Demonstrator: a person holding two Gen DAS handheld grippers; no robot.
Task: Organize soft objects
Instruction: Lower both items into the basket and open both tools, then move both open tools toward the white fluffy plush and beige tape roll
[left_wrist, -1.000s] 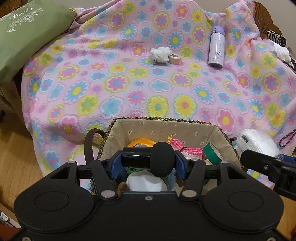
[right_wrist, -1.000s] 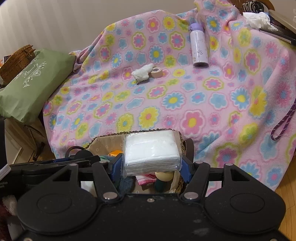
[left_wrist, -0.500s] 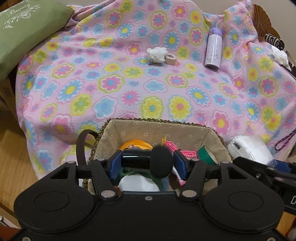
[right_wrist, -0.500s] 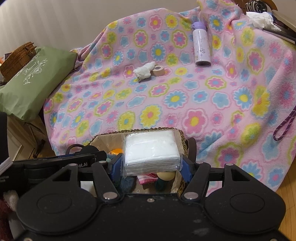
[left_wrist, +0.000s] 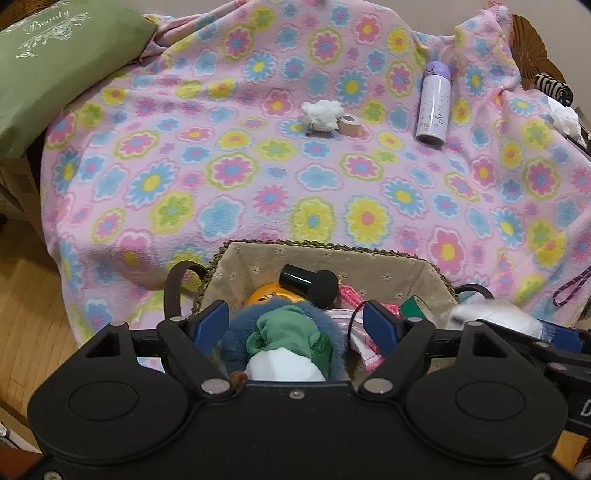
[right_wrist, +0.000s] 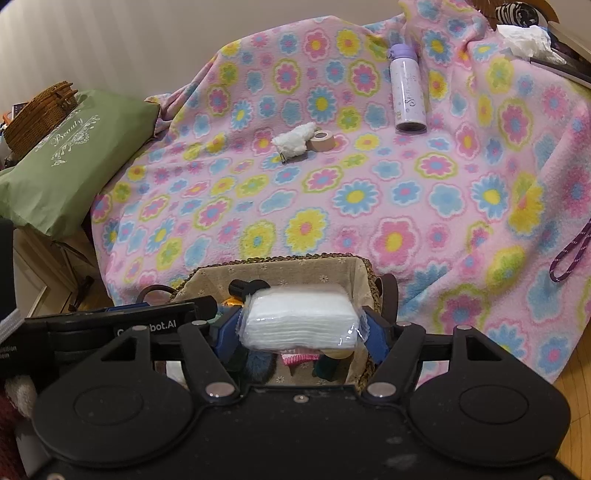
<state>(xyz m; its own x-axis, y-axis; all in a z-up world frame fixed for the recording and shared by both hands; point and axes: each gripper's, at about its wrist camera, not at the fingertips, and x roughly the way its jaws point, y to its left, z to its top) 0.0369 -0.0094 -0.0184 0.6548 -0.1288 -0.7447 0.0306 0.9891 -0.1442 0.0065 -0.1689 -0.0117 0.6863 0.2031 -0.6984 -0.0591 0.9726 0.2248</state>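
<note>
A lined wicker basket (left_wrist: 325, 248) stands at the near edge of the flowered blanket (left_wrist: 229, 170). My left gripper (left_wrist: 295, 325) hangs over it, its jaws opening and nothing between the blue pads (left_wrist: 210, 319). A black brush (left_wrist: 308, 286) lies loose in the basket on an orange item, behind a blue furry toy (left_wrist: 288, 332). My right gripper (right_wrist: 301, 332) is over the basket's right half (right_wrist: 280, 271), jaws opening. A white wrapped pack of cotton pads (right_wrist: 299, 319) sits loosely between its pads, sunk a little. Farther back lie a white fluffy piece (left_wrist: 321, 115) and a tape roll (left_wrist: 349, 124).
A purple bottle (left_wrist: 434, 105) lies at the back right of the blanket. A green pillow (left_wrist: 55, 66) rests at the far left, with a wicker hamper (right_wrist: 40, 114) behind it. A purple cord (right_wrist: 570, 254) hangs at the right. Wooden floor lies left of the blanket.
The left jaws have spread and the black brush has dropped from them into the basket. The right jaws have widened slightly and the white pack sits lower between them.
</note>
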